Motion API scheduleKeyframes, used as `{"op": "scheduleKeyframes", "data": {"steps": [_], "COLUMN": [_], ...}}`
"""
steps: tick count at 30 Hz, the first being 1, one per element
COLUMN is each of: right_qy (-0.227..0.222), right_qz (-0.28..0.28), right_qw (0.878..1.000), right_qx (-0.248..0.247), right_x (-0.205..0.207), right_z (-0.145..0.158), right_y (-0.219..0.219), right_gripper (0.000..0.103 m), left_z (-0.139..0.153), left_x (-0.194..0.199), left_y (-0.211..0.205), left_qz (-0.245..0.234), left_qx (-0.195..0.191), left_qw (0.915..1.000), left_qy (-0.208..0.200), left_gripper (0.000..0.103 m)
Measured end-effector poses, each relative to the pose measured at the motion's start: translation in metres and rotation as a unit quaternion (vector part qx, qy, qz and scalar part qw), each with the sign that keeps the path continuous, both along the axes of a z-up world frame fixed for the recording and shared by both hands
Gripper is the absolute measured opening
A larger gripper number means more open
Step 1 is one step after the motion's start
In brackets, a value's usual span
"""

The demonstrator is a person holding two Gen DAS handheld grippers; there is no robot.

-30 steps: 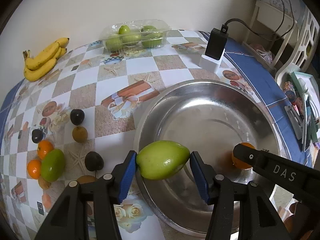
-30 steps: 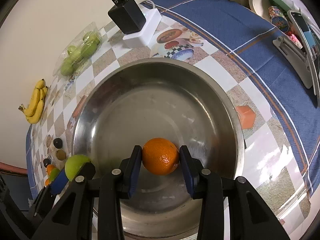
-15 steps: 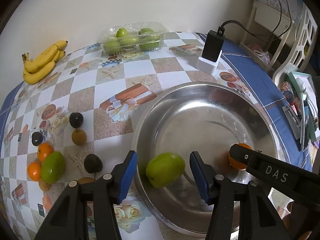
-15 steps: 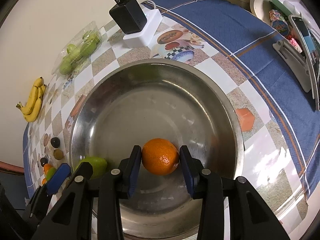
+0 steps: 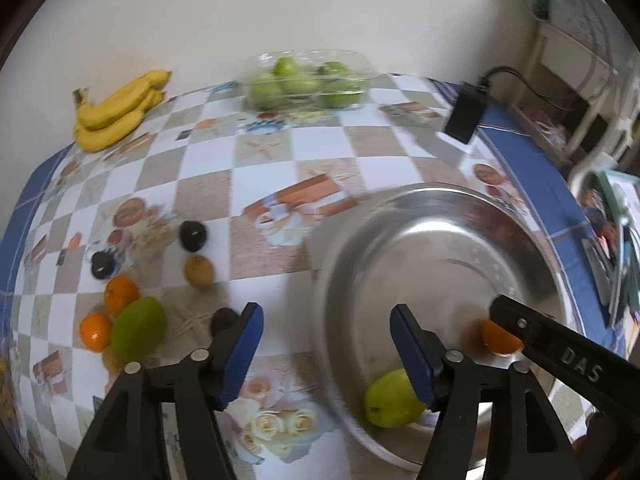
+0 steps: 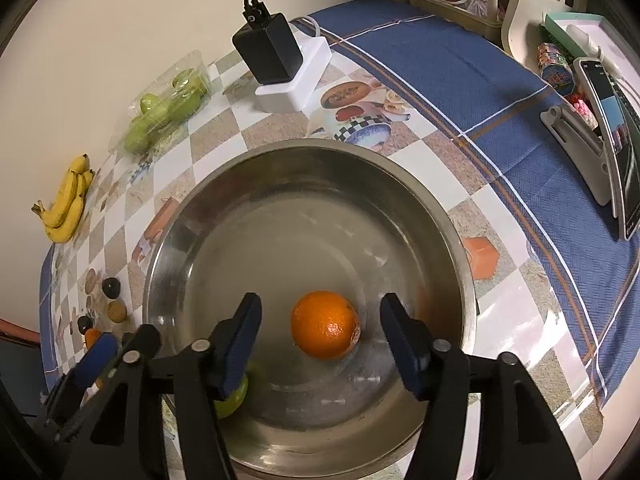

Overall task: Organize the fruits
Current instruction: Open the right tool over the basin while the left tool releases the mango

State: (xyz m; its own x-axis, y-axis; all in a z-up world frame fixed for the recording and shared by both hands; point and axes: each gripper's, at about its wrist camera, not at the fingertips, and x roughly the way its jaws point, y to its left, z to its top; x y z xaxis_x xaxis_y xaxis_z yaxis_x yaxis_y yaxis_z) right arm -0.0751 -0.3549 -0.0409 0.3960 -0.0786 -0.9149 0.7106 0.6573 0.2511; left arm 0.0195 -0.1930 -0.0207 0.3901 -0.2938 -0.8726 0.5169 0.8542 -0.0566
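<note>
A large steel bowl (image 6: 440,216) (image 5: 344,248) stands on the checkered tablecloth. An orange (image 6: 325,325) lies free in the bowl, between the spread fingers of my right gripper (image 6: 320,340), which is open; it also shows in the left wrist view (image 5: 498,338). A green mango (image 5: 390,398) lies in the bowl near its front-left wall, partly behind my right finger (image 6: 232,398). My left gripper (image 5: 326,344) is open and empty above the bowl's left rim. More fruit lies left of the bowl: a green mango (image 5: 138,328), two oranges (image 5: 120,294), dark round fruits (image 5: 193,235).
Bananas (image 5: 118,110) lie at the far left by the wall. A clear box of green fruit (image 5: 306,78) stands at the back. A black charger on a white block (image 6: 280,68) stands behind the bowl. A phone on a stand (image 6: 604,148) is at the right.
My left gripper dropped the green mango into the bowl, then swung left. My right gripper opened and let the orange go in the bowl.
</note>
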Motion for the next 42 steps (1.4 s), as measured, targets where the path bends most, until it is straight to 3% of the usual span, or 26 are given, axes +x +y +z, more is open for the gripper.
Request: {"op": "scheduleKeyframes", "data": {"steps": [4,6,10,12,23,42], "right_qy": [0.007,0.011,0.018,0.024,0.014,-0.054], "right_qz": [0.010,0.014,0.019,0.019,0.043,0.110], "right_qw": [1.000,1.000,0.999,0.999,0.998,0.992], "right_qx": [-0.006,-0.014,-0.027,-0.030,-0.051,-0.028], "right_x": [0.003,0.005,0.007,0.007,0.013,0.040], "right_z": [0.000,0.000,0.001,0.000,0.005,0.036], "right_y": [0.004,0.006,0.007,0.008,0.016,0.063], "right_gripper": [0.069,0.089,0.090,0.097,0.097,0.098], "left_z": [0.000,0.001,0.001,0.000,0.009,0.027], "left_x": [0.009,0.014,0.020,0.022,0.024,0.057], "left_y": [0.012,0.019,0.029,0.032,0.046,0.123], "left_qz": [0.037,0.056,0.077,0.079,0.080,0.141], "left_qx": [0.006,0.007,0.025,0.034,0.053,0.035], "left_qw": [0.9993,0.9984,0.9965,0.9959,0.9927,0.9875], "left_qy": [-0.003,-0.008,-0.022,-0.028,-0.072,-0.061], "left_gripper": [0.087,0.103,0.103,0.103,0.103,0.103]}}
